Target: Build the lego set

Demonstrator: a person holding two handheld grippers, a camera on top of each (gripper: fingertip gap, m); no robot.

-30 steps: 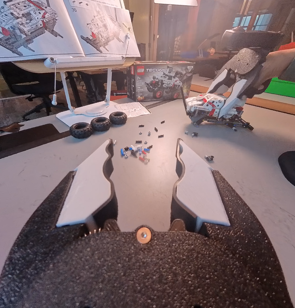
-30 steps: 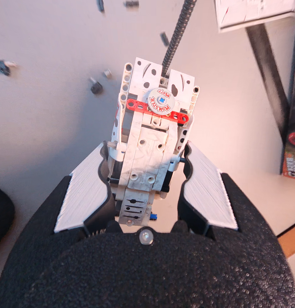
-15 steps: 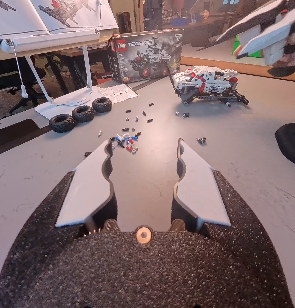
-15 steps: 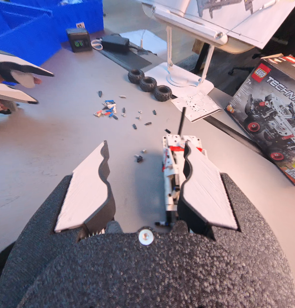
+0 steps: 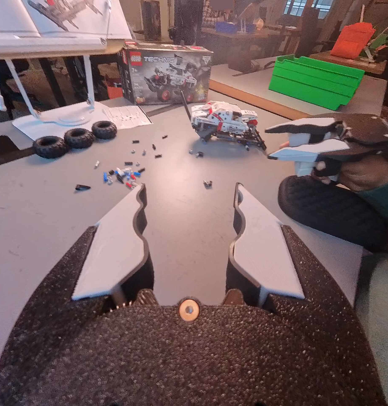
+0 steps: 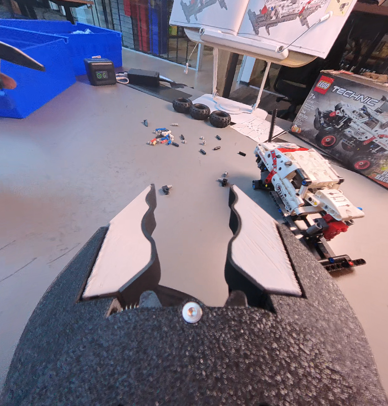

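Note:
The white, red and black lego truck body [image 5: 225,119] [image 6: 298,186] rests on the grey table, without wheels, a black ribbed antenna rising from its rear. Three black tyres [image 5: 77,138] [image 6: 199,111] lie in a row near the stand. A heap of small loose pins [image 5: 122,173] [image 6: 163,137] lies mid-table. My left gripper [image 5: 189,186] is open and empty above bare table. My right gripper [image 6: 192,189] is open and empty, just left of the truck; it also shows at the right of the left wrist view [image 5: 270,142].
A white stand holds the open instruction booklet [image 5: 57,19] [image 6: 261,19]. The set's box [image 5: 166,74] [image 6: 351,129] stands behind the truck. A sticker sheet [image 5: 127,114] lies beside the stand. Blue bins [image 6: 35,66], a green bin [image 5: 313,79] and a black pad [image 5: 320,208] surround.
My right gripper let go of the truck, lifted, and drew back to its left. The truck now lies on the table. My left gripper pulled back and turned slightly right, staying open.

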